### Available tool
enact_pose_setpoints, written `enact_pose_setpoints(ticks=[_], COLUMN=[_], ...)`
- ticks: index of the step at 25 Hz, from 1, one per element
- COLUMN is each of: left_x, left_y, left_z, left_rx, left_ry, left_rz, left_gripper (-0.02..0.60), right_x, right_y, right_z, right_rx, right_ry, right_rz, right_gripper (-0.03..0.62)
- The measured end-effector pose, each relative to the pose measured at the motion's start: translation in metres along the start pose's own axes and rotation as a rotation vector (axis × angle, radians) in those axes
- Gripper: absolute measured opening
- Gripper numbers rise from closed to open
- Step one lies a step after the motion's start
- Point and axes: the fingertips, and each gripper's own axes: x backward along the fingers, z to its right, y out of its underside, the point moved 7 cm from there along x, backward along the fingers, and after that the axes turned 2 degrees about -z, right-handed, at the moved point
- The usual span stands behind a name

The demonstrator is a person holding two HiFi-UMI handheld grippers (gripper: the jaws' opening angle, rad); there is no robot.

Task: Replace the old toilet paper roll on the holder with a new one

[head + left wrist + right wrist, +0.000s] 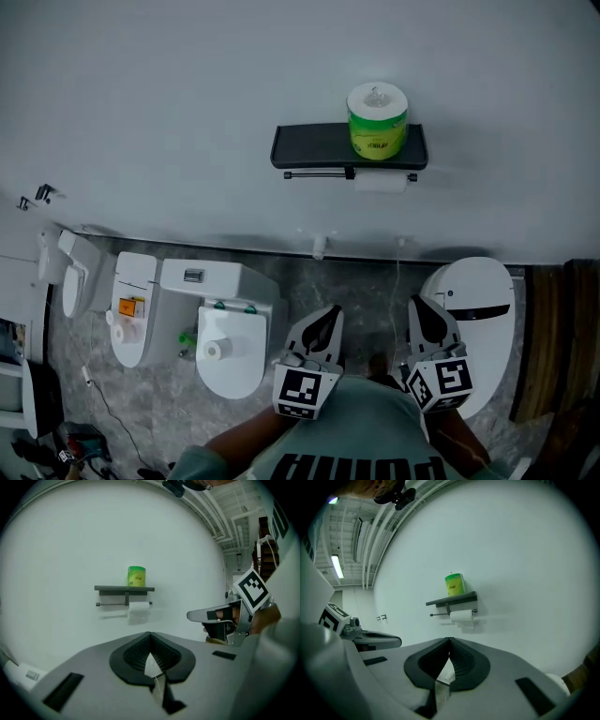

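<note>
Standing upright at the right end of the shelf (309,147) is the new roll (377,120), in a green wrapper (378,136). The old roll (381,183) hangs on the bar (319,174) just below it.

Judgement: both rolls are light and soft and would crush under a hard squeeze, and the wrapper looks slick. The new roll is best taken across its sides at mid-height. The old one is best taken round its paper body and drawn along the bar.

The left claw (326,317) and right claw (424,315) are both fully closed, tips together. They hold and touch nothing and are well apart from the wall (187,94).
</note>
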Motion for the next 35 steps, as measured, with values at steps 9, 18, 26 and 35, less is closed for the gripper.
enact_pose_setpoints(ticks=[9, 18, 26, 35], left_x=[-0.038, -0.048, -0.048, -0.061], left_y=[-0.024, -0.03, -0.027, -0.03], left_z=[-0.064, -0.119, -0.145, -0.156], left_rx=[-0.01, -0.014, -0.004, -0.019], left_ry=[0.132, 0.222, 0.268, 0.246], left_rz=[0.035, 0.076, 0.088, 0.068], left_gripper=[0.005, 0.005, 0.005, 0.005], right_x=[-0.054, -0.085, -0.101, -0.121], right_y=[-0.024, -0.035, -0.036, -0.039], right_z=[-0.021, -0.051, -0.066, -0.047], right_rx=[-0.017, -0.04, -0.118, -0.194], right_ry=[0.115, 0.222, 0.247, 0.226], right_rz=[-0.011, 0.001, 0.005, 0.02], right_gripper=[0.008, 0.008, 0.008, 0.008])
